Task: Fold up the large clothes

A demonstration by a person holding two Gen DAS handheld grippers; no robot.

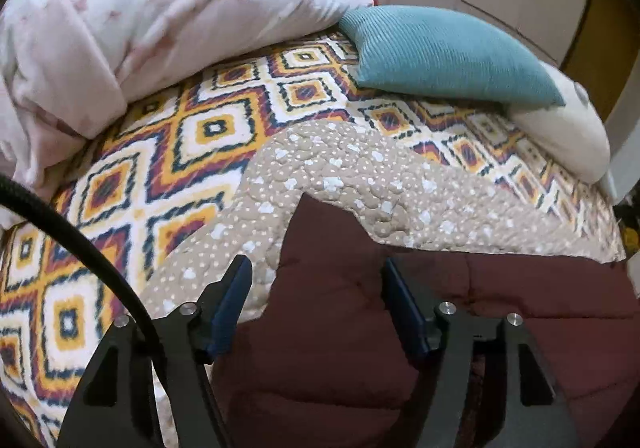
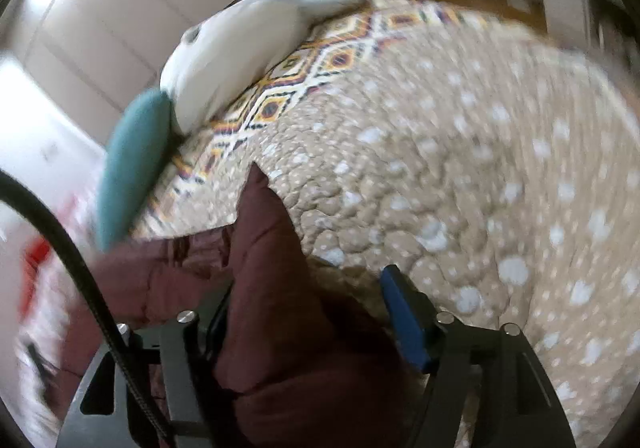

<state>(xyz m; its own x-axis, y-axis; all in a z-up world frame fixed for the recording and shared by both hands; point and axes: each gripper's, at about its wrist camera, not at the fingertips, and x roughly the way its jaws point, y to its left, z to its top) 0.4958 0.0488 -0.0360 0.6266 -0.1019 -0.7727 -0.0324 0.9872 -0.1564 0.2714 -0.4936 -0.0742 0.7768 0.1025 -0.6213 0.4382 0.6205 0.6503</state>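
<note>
The left tool (image 1: 316,284) hangs with its blue-padded fingers apart and nothing between them, just above the dark maroon quilted garment (image 1: 360,328), which lies under and ahead of it on the bed with the diamond-patterned orange, white and navy cover (image 1: 132,175); a beige quilted lining with white spots (image 1: 340,171) shows folded back beyond its tips, so the garment seems turned partly inside out. Off to its far left sits a heaped pink floral blanket (image 1: 160,27), ahead to the right a teal ribbed cushion (image 1: 448,51). To fold well, it should probably close on a maroon edge, not the padded middle, and match the other side's height. The right tool (image 2: 308,304) has a peaked maroon fold (image 2: 276,268) between its fingers, which look spread; the blur leaves its grip uncertain, so it should probably pinch firmly before lifting.
</note>
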